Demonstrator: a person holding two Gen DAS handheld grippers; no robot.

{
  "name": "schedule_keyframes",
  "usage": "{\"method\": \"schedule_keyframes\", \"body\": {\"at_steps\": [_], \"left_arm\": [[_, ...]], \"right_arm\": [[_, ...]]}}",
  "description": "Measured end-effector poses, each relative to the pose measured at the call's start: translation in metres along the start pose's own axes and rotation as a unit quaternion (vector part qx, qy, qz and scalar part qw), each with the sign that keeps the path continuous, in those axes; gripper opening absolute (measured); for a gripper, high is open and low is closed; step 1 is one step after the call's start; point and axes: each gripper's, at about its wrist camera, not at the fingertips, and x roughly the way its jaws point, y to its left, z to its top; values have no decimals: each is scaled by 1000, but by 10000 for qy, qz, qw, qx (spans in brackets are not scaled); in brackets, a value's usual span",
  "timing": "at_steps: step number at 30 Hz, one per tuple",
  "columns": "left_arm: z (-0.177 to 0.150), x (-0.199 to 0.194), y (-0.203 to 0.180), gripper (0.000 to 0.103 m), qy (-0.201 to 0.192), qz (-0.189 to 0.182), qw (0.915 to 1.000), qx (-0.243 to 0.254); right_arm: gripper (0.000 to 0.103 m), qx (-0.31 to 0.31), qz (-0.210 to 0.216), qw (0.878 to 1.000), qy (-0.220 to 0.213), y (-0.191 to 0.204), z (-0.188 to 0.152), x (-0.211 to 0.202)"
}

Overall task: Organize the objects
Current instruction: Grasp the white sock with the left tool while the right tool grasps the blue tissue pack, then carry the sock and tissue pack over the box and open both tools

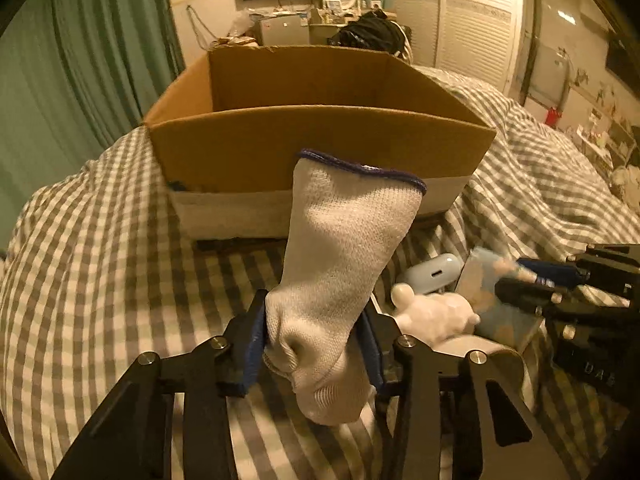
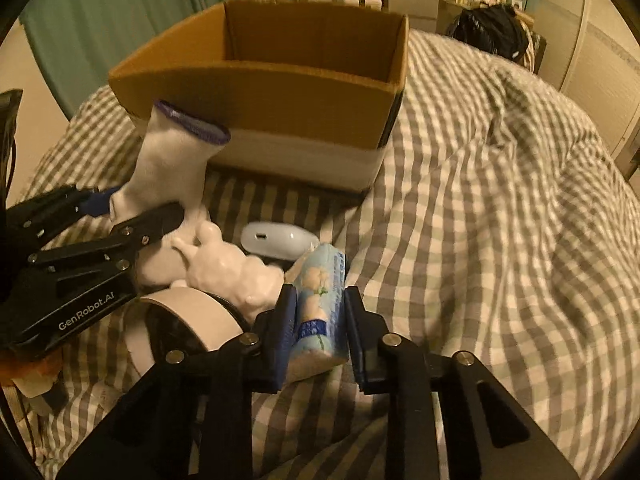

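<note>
A bed (image 2: 500, 208) under a grey-and-white checked duvet fills the room's middle, with green curtains (image 1: 80, 60) behind and a cluttered dresser (image 1: 296, 24) beyond. An open cardboard box (image 1: 316, 144) sits on the duvet; what it holds cannot be seen. The left gripper (image 1: 314, 344) has its fingers clenched on a white sock (image 1: 344, 248), held upright before the box. The right gripper (image 2: 318, 328) grasps a blue tissue pack (image 2: 320, 300) beside a white figurine (image 2: 232, 268), a tape roll (image 2: 188, 320) and a pale blue case (image 2: 276, 240).
</note>
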Motion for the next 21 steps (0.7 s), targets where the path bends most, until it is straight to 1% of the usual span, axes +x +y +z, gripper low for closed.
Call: {"method": "schedule_keyframes", "body": {"at_steps": [4, 9, 13, 14, 17, 21], "left_arm": [[-11, -16, 6, 40, -89, 231, 9996, -127], [-11, -45, 19, 39, -428, 559, 9965, -459], [-4, -63, 25, 39, -642, 582, 9943, -624], [-3, -67, 25, 39, -680, 593, 9939, -631], [1, -74, 21, 39, -754, 607, 9934, -613], [11, -86, 18, 39, -882, 612, 9928, -535]], "right_arm": [[22, 93, -41, 9994, -333, -1, 2, -17], [22, 128, 9, 9980, -613, 2, 2, -39], [22, 148, 28, 9967, -796, 1, 0, -55], [22, 145, 7, 9958, -901, 1, 0, -62], [22, 133, -30, 9935, -1127, 1, -3, -83], [22, 105, -13, 9912, -1317, -1, 2, -99]]}}
